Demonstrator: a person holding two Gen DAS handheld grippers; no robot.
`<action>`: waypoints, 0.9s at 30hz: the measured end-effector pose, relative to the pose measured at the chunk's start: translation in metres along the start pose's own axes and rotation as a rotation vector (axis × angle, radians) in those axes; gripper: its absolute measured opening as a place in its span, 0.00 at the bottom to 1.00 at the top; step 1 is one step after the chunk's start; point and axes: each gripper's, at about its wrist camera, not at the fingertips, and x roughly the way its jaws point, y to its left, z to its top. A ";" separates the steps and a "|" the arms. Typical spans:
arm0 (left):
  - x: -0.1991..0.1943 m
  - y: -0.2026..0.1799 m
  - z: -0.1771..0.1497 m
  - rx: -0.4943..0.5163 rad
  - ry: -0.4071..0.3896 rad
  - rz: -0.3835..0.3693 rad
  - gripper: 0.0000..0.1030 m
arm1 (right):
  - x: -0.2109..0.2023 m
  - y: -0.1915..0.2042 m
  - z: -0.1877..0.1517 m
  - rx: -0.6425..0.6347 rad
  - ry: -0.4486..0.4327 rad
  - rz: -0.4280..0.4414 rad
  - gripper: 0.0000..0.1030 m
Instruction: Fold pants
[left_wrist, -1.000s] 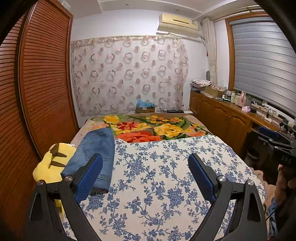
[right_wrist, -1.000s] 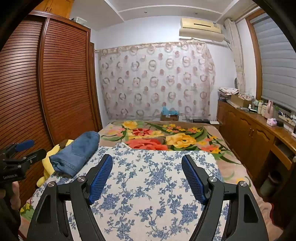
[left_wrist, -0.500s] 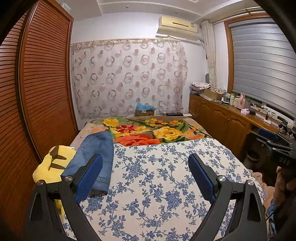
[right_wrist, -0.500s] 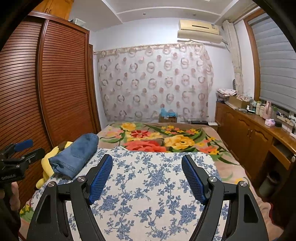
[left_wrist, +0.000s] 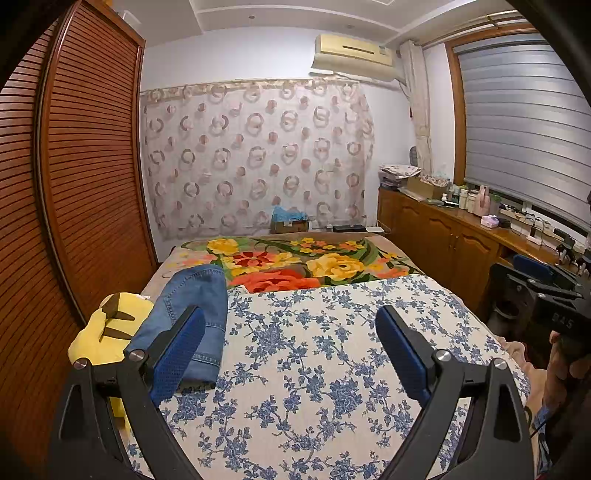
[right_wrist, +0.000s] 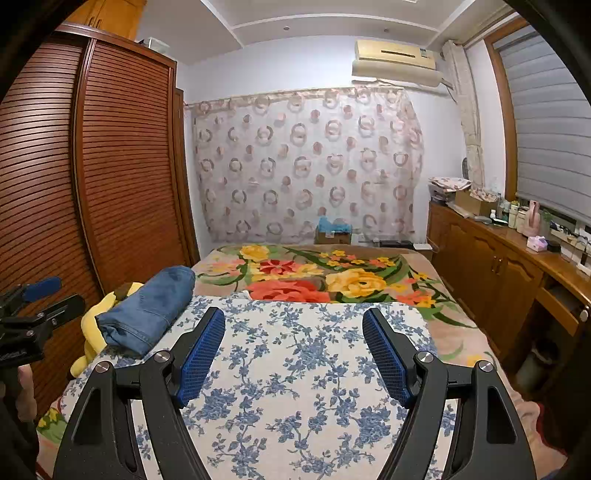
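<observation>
Folded blue denim pants (left_wrist: 192, 317) lie at the left side of the bed, on the edge of a blue-flowered white cloth (left_wrist: 314, 362), partly over a yellow plush toy (left_wrist: 107, 332). The pants also show in the right wrist view (right_wrist: 147, 310). My left gripper (left_wrist: 290, 314) is open and empty, held above the cloth, its left finger in front of the pants. My right gripper (right_wrist: 293, 314) is open and empty above the cloth, right of the pants. The right gripper shows at the right edge of the left wrist view (left_wrist: 543, 291).
A flowered blanket (right_wrist: 314, 273) covers the far half of the bed. A slatted wooden wardrobe (right_wrist: 92, 184) stands along the left. A wooden cabinet (right_wrist: 498, 266) with bottles and boxes runs along the right under a window blind. A curtain (right_wrist: 306, 162) hangs at the back.
Both views have tilted slightly upward, so the bed sits lower in frame. The pants and the cloth have not moved. Both grippers stay open.
</observation>
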 end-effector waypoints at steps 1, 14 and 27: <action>0.000 -0.001 0.000 0.001 0.000 0.001 0.91 | 0.000 -0.001 0.000 0.000 0.000 0.000 0.76; -0.001 -0.001 -0.001 0.002 -0.001 0.001 0.91 | -0.002 -0.002 0.002 0.002 0.000 0.003 0.76; -0.001 -0.002 -0.002 0.003 -0.003 -0.001 0.91 | -0.005 -0.004 0.004 -0.006 -0.010 0.007 0.76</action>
